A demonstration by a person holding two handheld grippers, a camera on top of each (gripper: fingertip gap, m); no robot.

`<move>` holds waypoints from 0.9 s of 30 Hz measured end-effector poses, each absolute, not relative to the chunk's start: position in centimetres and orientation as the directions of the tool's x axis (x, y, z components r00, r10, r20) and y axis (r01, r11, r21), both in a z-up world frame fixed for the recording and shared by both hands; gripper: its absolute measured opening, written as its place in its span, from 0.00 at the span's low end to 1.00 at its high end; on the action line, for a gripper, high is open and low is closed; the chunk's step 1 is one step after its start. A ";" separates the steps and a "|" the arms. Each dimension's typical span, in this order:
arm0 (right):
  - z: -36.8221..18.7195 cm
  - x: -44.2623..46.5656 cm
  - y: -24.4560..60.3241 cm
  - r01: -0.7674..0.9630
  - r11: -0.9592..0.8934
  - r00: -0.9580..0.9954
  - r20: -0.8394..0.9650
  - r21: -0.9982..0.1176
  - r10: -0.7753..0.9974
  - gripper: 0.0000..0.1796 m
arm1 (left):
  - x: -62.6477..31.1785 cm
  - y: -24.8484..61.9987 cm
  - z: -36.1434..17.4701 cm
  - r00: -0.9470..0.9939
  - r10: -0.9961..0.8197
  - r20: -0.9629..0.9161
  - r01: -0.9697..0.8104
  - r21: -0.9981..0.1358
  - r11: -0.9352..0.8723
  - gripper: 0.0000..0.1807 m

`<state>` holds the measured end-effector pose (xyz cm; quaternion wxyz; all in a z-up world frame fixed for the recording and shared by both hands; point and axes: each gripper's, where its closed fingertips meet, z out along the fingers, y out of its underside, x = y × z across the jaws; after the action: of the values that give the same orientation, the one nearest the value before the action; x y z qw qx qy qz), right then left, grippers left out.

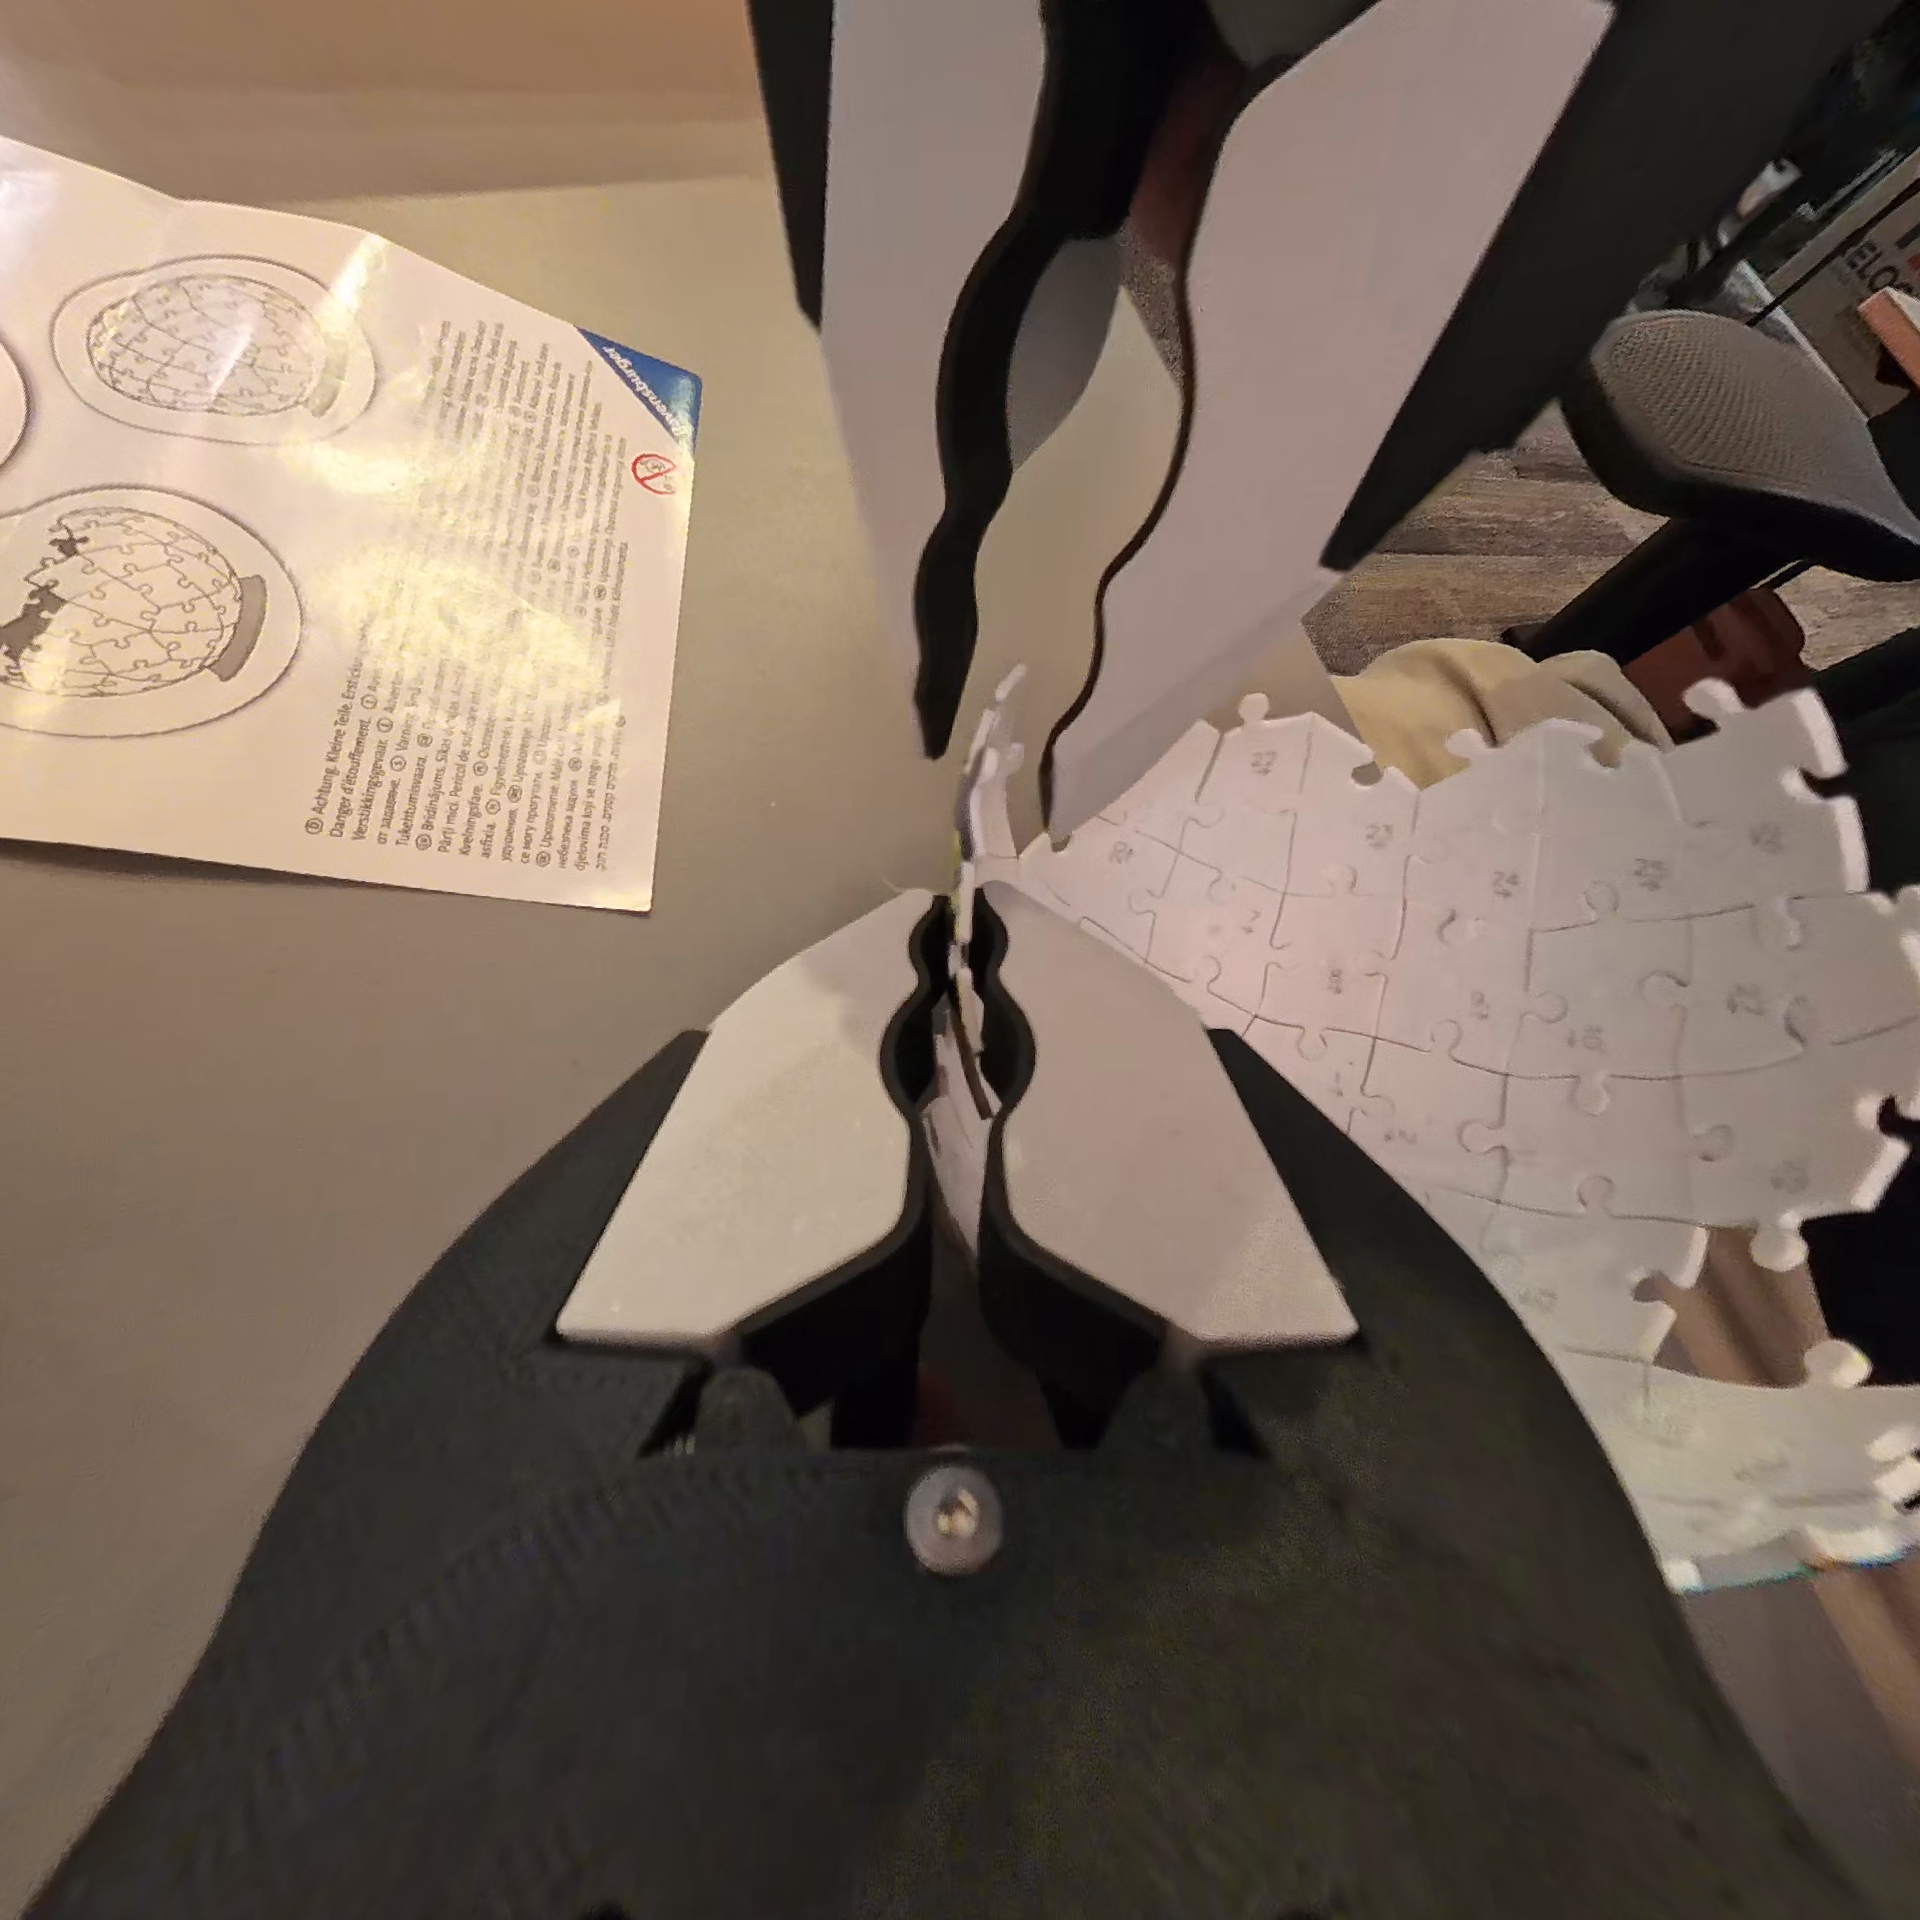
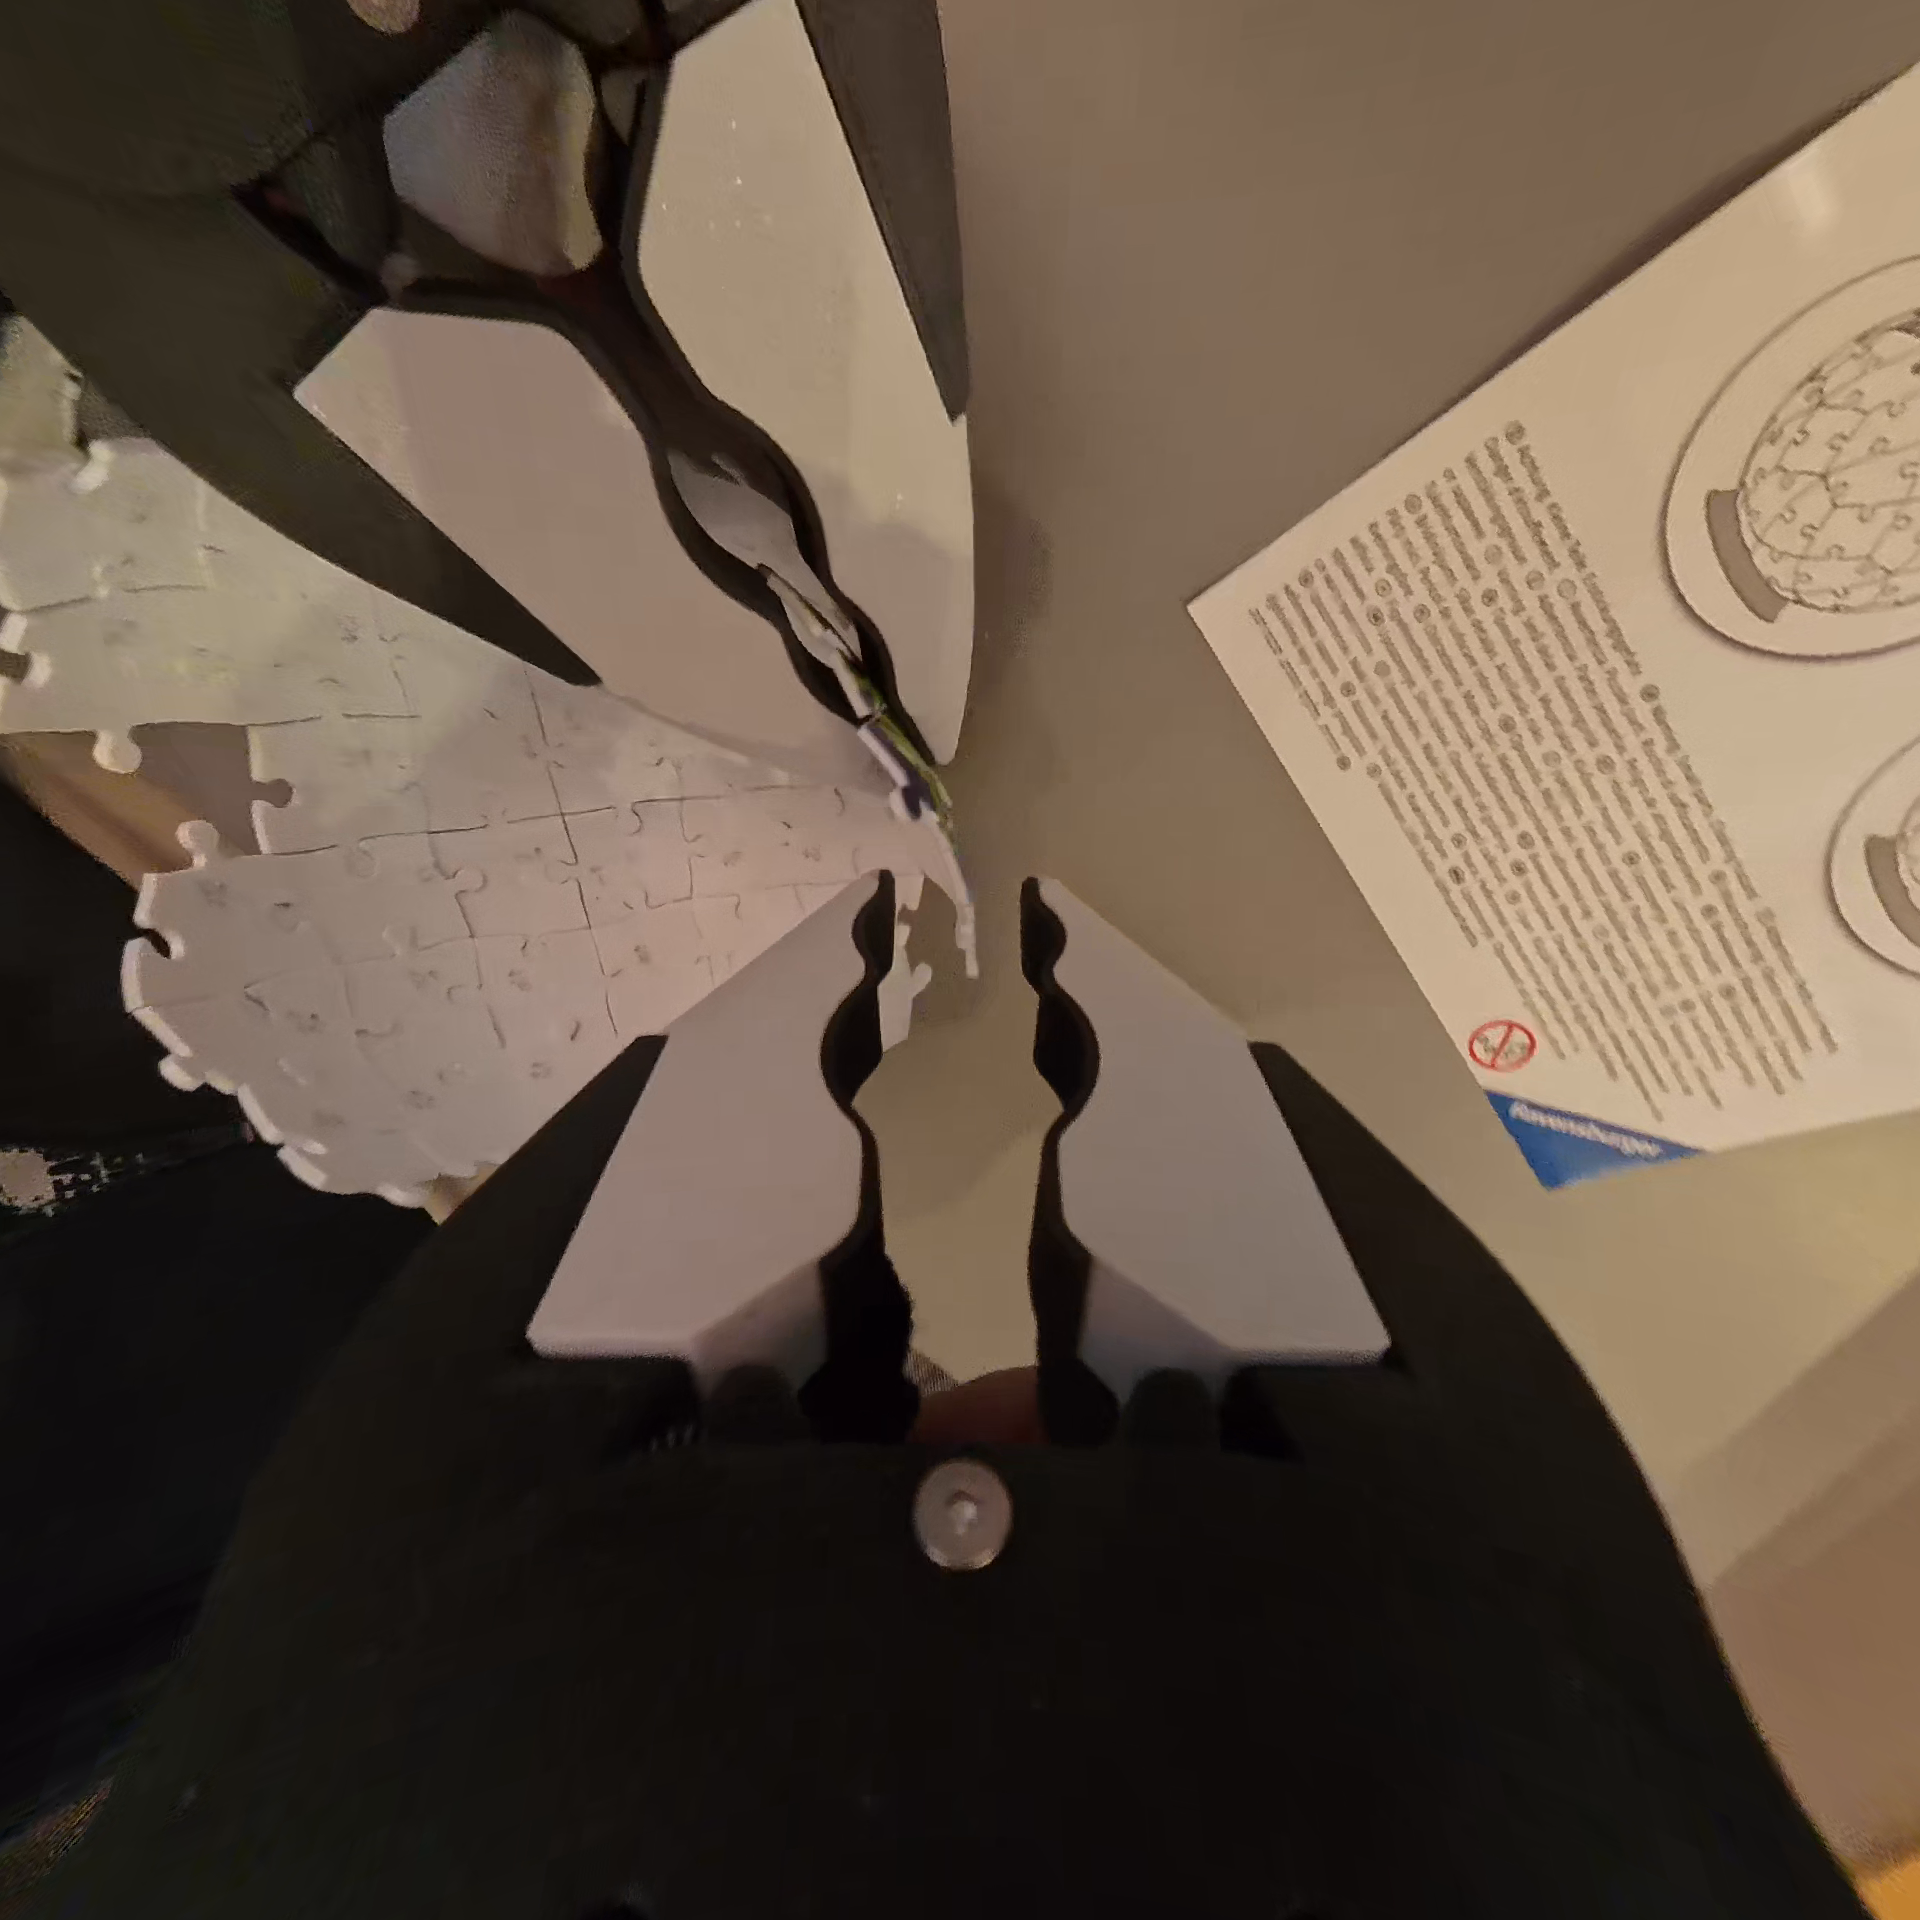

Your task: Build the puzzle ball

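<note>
The partly built puzzle ball (image 1: 1507, 987) is a curved white shell of joined pieces, its numbered inner side facing the cameras. It is held in the air over the table. My left gripper (image 1: 961, 914) is shut on the shell's rim, with a piece edge pinched between its pads. The shell also shows in the right wrist view (image 2: 468, 883), where the left gripper (image 2: 914, 758) comes in from the upper left. My right gripper (image 2: 956, 888) is open, its fingertips on either side of the shell's rim piece with gaps showing. It faces the left gripper from above in the left wrist view (image 1: 992, 790).
A printed instruction sheet (image 1: 364, 582) with ball drawings lies flat on the grey table (image 1: 208, 1143); it also shows in the right wrist view (image 2: 1610, 727). A grey mesh office chair (image 1: 1745, 447) stands beyond the table edge. Only a small space, under 4 cm, lies between the two pairs of fingers.
</note>
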<state>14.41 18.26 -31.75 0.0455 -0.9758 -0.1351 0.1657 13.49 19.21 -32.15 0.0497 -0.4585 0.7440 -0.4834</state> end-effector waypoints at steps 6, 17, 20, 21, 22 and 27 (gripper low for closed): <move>-32.8 13.6 18.5 0.222 -0.949 0.857 -0.419 -0.224 0.300 0.10 | 13.5 19.1 -32.1 -0.580 -0.723 0.375 -0.633 -0.766 0.110 0.02; -32.6 13.1 18.3 0.156 -0.945 0.805 -0.517 -0.286 0.290 0.00 | 13.8 19.1 -31.9 -0.577 -0.711 0.402 -0.652 -0.751 0.105 0.05; -32.6 13.1 18.2 0.152 -0.947 0.802 -0.524 -0.284 0.286 0.00 | 13.7 19.4 -31.7 -0.567 -0.707 0.422 -0.668 -0.738 0.095 0.09; -32.6 13.1 18.2 0.151 -0.947 0.801 -0.526 -0.284 0.286 0.00 | 13.7 19.5 -31.7 -0.566 -0.706 0.426 -0.670 -0.737 0.093 0.09; -32.6 13.1 18.2 0.149 -0.948 0.801 -0.528 -0.282 0.283 0.00 | 13.6 19.7 -31.6 -0.560 -0.708 0.431 -0.676 -0.731 0.089 0.10; -32.4 13.0 18.2 0.144 -0.949 0.805 -0.525 -0.279 0.277 0.00 | 12.9 20.2 -31.8 -0.531 -0.693 0.488 -0.732 -0.676 0.084 0.12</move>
<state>13.05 18.24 -32.44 0.1136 -0.9431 -0.1116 0.2919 12.87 20.16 -31.77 -0.0206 -0.4838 0.7360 -0.4731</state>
